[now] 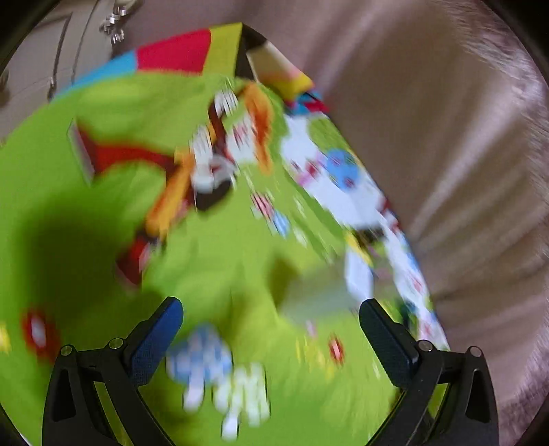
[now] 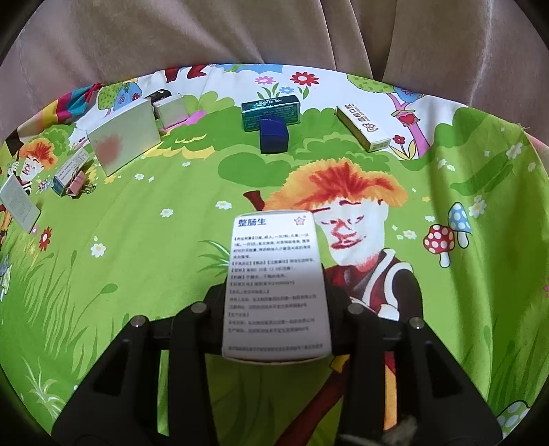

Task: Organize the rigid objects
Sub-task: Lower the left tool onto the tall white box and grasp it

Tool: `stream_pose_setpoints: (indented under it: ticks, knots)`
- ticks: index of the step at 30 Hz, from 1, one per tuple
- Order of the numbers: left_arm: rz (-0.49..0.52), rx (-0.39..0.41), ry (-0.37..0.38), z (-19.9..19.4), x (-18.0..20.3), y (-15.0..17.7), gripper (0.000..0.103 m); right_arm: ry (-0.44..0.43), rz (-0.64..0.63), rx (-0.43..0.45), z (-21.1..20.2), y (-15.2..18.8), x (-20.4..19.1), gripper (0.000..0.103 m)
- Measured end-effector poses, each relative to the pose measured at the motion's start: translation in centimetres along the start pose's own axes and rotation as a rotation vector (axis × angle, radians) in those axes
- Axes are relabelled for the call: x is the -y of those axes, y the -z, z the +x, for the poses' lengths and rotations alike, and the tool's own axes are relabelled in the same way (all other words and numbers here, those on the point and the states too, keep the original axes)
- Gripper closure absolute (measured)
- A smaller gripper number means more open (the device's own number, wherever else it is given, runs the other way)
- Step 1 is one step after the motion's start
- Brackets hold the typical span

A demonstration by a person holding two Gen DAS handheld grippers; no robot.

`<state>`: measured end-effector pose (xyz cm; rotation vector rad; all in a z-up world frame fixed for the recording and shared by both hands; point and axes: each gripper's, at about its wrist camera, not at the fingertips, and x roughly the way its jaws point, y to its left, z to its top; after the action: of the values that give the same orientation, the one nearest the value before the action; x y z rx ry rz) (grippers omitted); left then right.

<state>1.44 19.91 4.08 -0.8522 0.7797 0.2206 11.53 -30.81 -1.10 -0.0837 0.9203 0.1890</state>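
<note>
My right gripper (image 2: pixel 276 291) is shut on a white medicine box (image 2: pixel 276 284) with blue and black print, held above the green cartoon cloth (image 2: pixel 137 267). Farther back on the cloth stand a small dark blue box (image 2: pixel 272 135), a teal box (image 2: pixel 271 111) right behind it, a white and yellow box (image 2: pixel 363 128) at the right, and a large silver box (image 2: pixel 125 140) with a smaller silver box (image 2: pixel 171 111) at the left. My left gripper (image 1: pixel 271 329) is open and empty above the same cloth (image 1: pixel 223 267); that view is heavily blurred.
At the left edge of the right wrist view lie a white leaflet box (image 2: pixel 19 204), a small blue and white box (image 2: pixel 67 176) and a pink binder clip (image 2: pixel 79 185). A beige curtain (image 2: pixel 274 31) hangs behind the table; it also shows in the left wrist view (image 1: pixel 446 137).
</note>
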Motion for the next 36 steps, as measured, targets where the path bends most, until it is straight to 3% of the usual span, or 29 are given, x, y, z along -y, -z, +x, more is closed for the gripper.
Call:
stream_pose_setpoints:
  ticks: [3,5,6,7,9,11,15,18,22,24,28,32,34,36]
  knots:
    - [-0.063,0.037,-0.066,2.6,1.2,-3.0,0.0,-0.009,0.007,0.0,0.0,0.0,0.0,0.057]
    - [-0.105,0.008,-0.073,4.4,1.5,-4.5,0.0,-0.008,0.006,0.0,0.0,0.0,0.0,0.057]
    - [-0.092,-0.047,-0.079,6.0,2.4,-5.2,0.0,-0.007,0.005,0.0,0.0,0.0,0.0,0.057]
    - [-0.062,-0.088,-0.087,6.8,3.0,-5.5,0.0,-0.007,0.006,0.0,0.0,0.0,0.1,0.057]
    - [0.12,-0.181,-0.137,8.9,6.1,-5.3,0.0,-0.007,0.007,0.0,0.0,0.0,0.0,0.057]
    - [0.305,-0.236,-0.221,9.7,8.7,-3.6,0.0,-0.006,0.006,0.0,-0.1,0.0,0.0,0.057]
    - [0.513,-0.223,-0.211,6.1,9.6,2.2,0.0,-0.007,0.005,-0.001,0.0,0.0,0.1,0.057]
    - [0.597,-0.217,-0.24,3.4,6.9,7.3,0.0,-0.007,0.004,-0.001,0.0,0.0,0.1,0.057]
    - [0.583,-0.134,-0.232,0.0,3.1,10.3,0.0,-0.004,0.0,-0.002,0.0,0.0,-0.1,0.056]
    - [0.593,-0.091,-0.164,-1.5,3.7,10.0,0.0,0.0,-0.006,-0.003,0.0,0.0,-0.2,0.055]
    - [0.567,-0.015,-0.073,-1.6,8.7,5.0,0.0,0.01,-0.015,-0.004,0.0,0.0,-0.4,0.055]
    - [0.618,-0.027,-0.16,3.5,14.4,0.9,0.0,0.005,-0.008,-0.006,0.1,0.0,-0.1,0.053]
    - [0.673,-0.028,-0.221,5.4,15.8,0.7,0.0,-0.002,-0.006,-0.007,0.1,0.0,-0.1,0.051]
    - [0.718,-0.068,-0.206,7.4,16.3,1.2,0.005,-0.009,-0.012,-0.008,0.1,-0.1,-0.1,0.047]
